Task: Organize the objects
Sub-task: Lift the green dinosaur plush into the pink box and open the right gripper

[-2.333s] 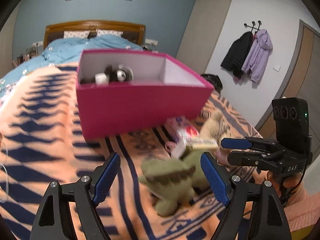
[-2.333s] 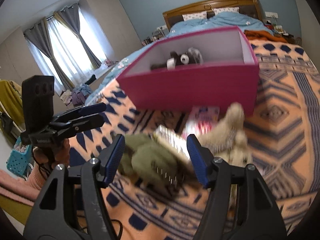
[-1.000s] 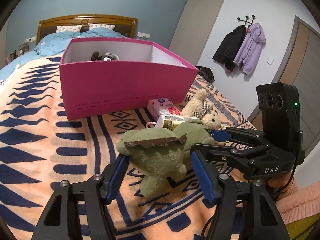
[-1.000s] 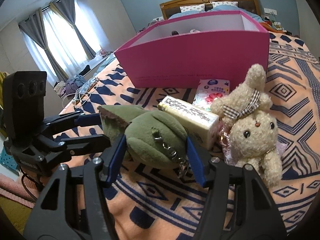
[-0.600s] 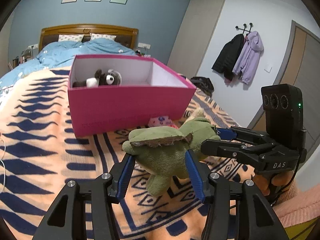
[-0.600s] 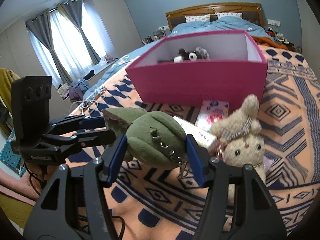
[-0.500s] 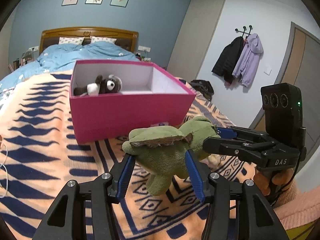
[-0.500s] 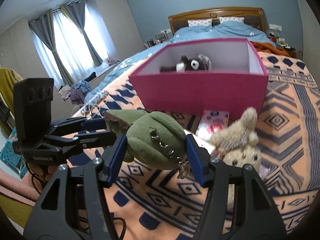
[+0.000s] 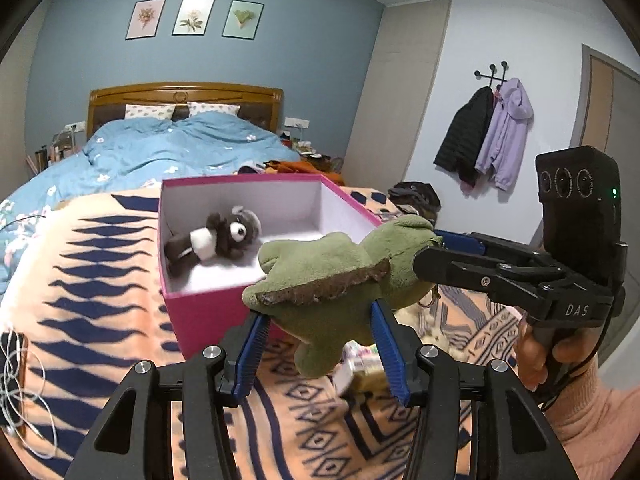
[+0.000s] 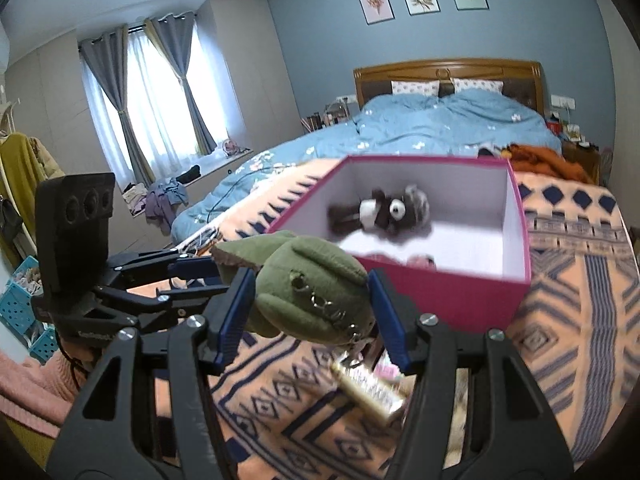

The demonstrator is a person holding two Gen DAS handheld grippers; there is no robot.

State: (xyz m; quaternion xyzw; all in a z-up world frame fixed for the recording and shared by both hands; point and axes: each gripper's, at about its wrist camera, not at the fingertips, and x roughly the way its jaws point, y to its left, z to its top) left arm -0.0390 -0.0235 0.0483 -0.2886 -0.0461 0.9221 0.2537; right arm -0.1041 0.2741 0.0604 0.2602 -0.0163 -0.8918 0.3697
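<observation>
Both grippers hold one green plush dinosaur (image 9: 336,280) in the air, just in front of the near wall of a pink box (image 9: 208,312). My left gripper (image 9: 320,344) is shut on its body. My right gripper (image 10: 308,312) is shut on its head end (image 10: 312,288); a metal keychain hangs from it. The right gripper also shows in the left wrist view (image 9: 440,252). Inside the white-lined box (image 10: 440,296) lies a dark brown and white plush animal (image 9: 216,236), also in the right wrist view (image 10: 384,210).
Below the held toy, on the orange and navy patterned blanket (image 9: 100,320), lie a gold-edged packet (image 10: 372,392), a small tissue pack (image 9: 360,360) and a blurred beige plush (image 9: 428,332). White cables (image 9: 20,400) lie at the left. A blue duvet (image 10: 420,128) covers the bed behind.
Both grippers closed on the green dinosaur and lifted it off the blanket. It has risen and moved toward the box, so the box's inside now shows from above.
</observation>
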